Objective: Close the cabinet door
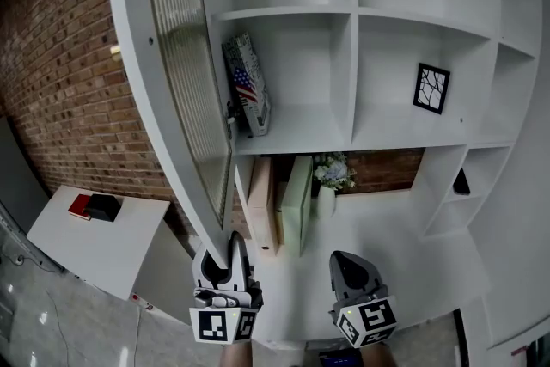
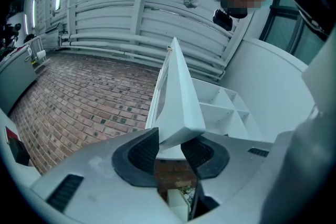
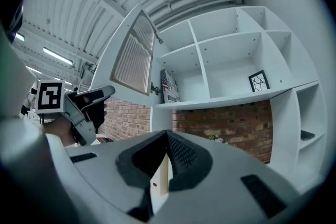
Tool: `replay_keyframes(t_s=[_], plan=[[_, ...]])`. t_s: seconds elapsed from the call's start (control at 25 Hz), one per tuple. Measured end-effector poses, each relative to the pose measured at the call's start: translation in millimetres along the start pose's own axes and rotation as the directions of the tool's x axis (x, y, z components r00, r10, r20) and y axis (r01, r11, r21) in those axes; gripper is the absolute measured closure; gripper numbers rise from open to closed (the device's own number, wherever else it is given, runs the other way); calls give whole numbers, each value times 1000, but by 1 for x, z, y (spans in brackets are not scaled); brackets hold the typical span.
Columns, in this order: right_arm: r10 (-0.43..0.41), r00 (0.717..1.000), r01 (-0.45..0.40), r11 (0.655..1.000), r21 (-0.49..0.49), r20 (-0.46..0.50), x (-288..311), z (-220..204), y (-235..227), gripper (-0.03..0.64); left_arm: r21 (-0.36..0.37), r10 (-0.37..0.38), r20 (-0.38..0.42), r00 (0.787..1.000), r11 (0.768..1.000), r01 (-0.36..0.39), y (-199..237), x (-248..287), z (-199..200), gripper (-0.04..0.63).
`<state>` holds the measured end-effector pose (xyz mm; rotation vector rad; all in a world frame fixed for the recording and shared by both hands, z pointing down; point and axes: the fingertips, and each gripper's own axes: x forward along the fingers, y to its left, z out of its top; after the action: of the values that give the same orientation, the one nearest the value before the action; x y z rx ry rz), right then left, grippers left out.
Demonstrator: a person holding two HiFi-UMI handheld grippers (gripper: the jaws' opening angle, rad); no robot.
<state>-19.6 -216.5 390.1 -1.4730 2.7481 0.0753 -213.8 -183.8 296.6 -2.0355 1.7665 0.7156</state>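
Lower left of the head view, left gripper (image 1: 234, 247): one of two grippers. Its two jaws are clamped on the bottom corner of the cabinet door, and in the left gripper view (image 2: 176, 145) the white corner sits wedged between both dark pads.
Right gripper (image 1: 347, 260): bottom centre of the head view, just right of the left one and apart from it. In the right gripper view (image 3: 167, 135) its two jaws meet at the tips with nothing held, and it is clear of the door.
Marker cubes: two, one on each gripper, at the bottom edge of the head view.
Cabinet door (image 1: 185, 73): one, a white frame round a ribbed glass panel. It is swung wide open and runs from the upper left of the frame down to the left gripper.
Shelf unit (image 1: 348, 56): one, white, filling the upper right. The right gripper view shows four open compartments in a two-by-two block, with narrower ones at the far right.
Flag-printed box (image 1: 248, 86): one, upright in the lower left compartment of that block, just beside the door's inner edge.
Framed picture (image 1: 430, 88): one, black-framed, in the compartment to the right.
Flowers (image 1: 333, 171): one bunch, centre of the frame below the shelves.
Boards: two, one wood-coloured (image 1: 261, 202) and one pale green (image 1: 298, 204), standing side by side left of the flowers.
Side table (image 1: 129, 245): one, white, at the lower left. It carries two things, one red (image 1: 79, 206) and one black (image 1: 105, 206), which touch.
Brick wall (image 1: 69, 82): left side of the frame.
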Motion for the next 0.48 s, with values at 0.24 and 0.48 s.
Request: replay_keyframes(t_s=[0.24,0.48], plan=[[5,1000,-5,1000,-4,2,-1,0,1,617,1,-6,-48,999,1000,6,-16,3,-9,472],[1,1000,-1,1000,2,7,-4,0,-2,617,22,-22,-34,999,999,23,-33,8,-9,453]])
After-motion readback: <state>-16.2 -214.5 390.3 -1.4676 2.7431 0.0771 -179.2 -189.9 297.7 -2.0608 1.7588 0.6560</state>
